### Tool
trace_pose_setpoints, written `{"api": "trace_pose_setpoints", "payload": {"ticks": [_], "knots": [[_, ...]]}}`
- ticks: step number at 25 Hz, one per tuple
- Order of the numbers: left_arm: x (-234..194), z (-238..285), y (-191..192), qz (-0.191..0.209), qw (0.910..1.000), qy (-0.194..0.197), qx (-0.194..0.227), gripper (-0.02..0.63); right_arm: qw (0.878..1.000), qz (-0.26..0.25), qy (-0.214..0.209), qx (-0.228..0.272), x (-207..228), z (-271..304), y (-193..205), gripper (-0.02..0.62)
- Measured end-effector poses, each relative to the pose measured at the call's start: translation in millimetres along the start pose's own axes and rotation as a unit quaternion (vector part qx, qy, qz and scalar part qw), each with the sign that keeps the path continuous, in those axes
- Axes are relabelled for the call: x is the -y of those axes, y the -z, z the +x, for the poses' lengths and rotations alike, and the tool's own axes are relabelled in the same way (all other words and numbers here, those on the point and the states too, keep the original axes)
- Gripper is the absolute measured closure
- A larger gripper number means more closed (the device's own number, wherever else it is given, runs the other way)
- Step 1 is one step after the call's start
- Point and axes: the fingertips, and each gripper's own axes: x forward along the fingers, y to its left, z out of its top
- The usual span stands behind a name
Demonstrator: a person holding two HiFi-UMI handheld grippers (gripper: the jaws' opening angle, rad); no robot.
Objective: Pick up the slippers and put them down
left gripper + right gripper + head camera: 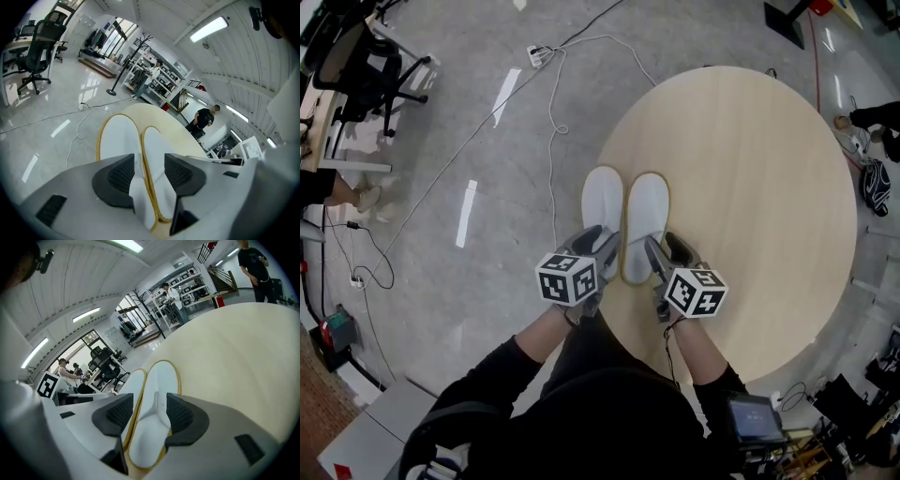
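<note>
Beneath both claws spreads the round table [769, 187], and on it the white slippers [623, 211] lie side by side, heels under the jaws (toes pointing away from us). We reach both forearms forward, claws tilted down. Our left gripper [145, 171] gapes wide, pads off the heels; our right gripper [145, 413] likewise.

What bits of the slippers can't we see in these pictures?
- Head view: the heel ends of the left slipper and the right slipper are covered by the left claw and the right claw.
- All views: the slippers' undersides are hidden against the table.
- Left gripper view: what is on the far shelves is too small to make out.
</note>
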Motion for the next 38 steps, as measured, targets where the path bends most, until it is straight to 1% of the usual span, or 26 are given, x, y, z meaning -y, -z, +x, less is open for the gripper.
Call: {"api": "trace_pose_setpoints", "payload": {"ticks": [3,5,7,8,10,12,15,18,22,26,28,30,34,38], "knots": [[16,-11,3,0.016,0.9999,0.0,0.0,0.411,1.0,0.031,-0.001,0.003,-1,-21,11,0.385],[30,-24,-1,0.035,0.9993,-0.004,0.012,0.411,0.998,0.059,-0.019,0.009,-7,-39,17,0.387],[47,-38,-10,0.05,0.998,-0.008,0.037,0.412,0.996,0.077,-0.044,0.02,-17,-59,22,0.392],[57,-45,-14,0.056,0.9972,-0.008,0.05,0.411,0.995,0.082,-0.056,0.027,-20,-71,22,0.425],[86,-55,-16,0.067,0.9954,0.002,0.068,0.413,0.992,0.095,-0.075,0.044,-24,-98,24,0.554],[120,-63,-10,0.076,0.9941,0.025,0.074,0.413,0.988,0.111,-0.089,0.059,-29,-130,28,0.569],[172,-68,5,0.092,0.9908,0.072,0.07,0.413,0.984,0.119,-0.094,0.097,-29,-174,31,0.579],[222,-70,27,0.104,0.9869,0.109,0.058,0.414,0.981,0.111,-0.089,0.134,-21,-220,24,0.58],[281,-85,74,0.12,0.983,0.135,0.034,0.414,0.975,0.097,-0.076,0.185,-12,-294,20,0.58],[342,-91,126,0.136,0.9775,0.16,0.02,0.42,0.966,0.044,-0.063,0.246,5,-374,27,0.58],[372,-90,144,0.148,0.9732,0.175,0.018,0.423,0.961,0.018,-0.051,0.27,14,-409,33,0.58],[398,-94,159,0.162,0.9682,0.19,0.018,0.425,0.957,0.004,-0.042,0.287,19,-437,40,0.58],[441,-112,186,0.181,0.9579,0.222,0.018,0.426,0.951,-0.015,-0.029,0.309,18,-483,55,0.58],[480,-126,214,0.204,0.9457,0.251,0.027,0.426,0.943,-0.045,-0.014,0.33,21,-532,67,0.58]]}}
